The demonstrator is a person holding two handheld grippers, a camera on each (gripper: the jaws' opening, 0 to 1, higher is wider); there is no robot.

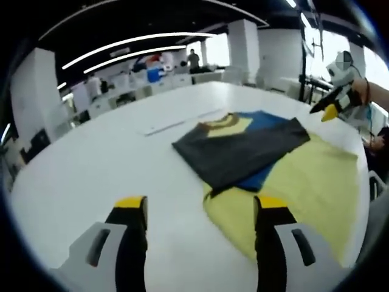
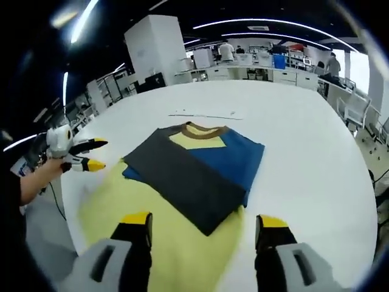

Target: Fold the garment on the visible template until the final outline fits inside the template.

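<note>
- The garment (image 1: 243, 149), a T-shirt in yellow, blue and dark grey with a brown collar, lay partly folded on the white table (image 1: 91, 176); in the left gripper view its grey panel crossed the blue one while the yellow lower part spread toward the near right edge.
- In the right gripper view the same garment (image 2: 194, 170) sat in the middle of the table (image 2: 304, 152), collar at the far side, the grey flap folded diagonally over the blue section and the yellow part reaching near and left.
- The left gripper (image 1: 200, 210) hung above the near table edge, jaws spread apart and grasping nothing, its right jaw over the yellow hem.
- The right gripper (image 2: 203, 225) hovered over the garment's near end, jaws likewise released and empty.
- Seen from the right gripper view, the left gripper (image 2: 94, 154) was held just left of the shirt, tips apart.
- From the left gripper view, the right gripper (image 1: 328, 108) showed at the far right, beyond the shirt.
- Thin template lines (image 2: 203, 115) marked the table beyond the collar.
- White pillars (image 2: 155, 48) and desks stood in the background.
</note>
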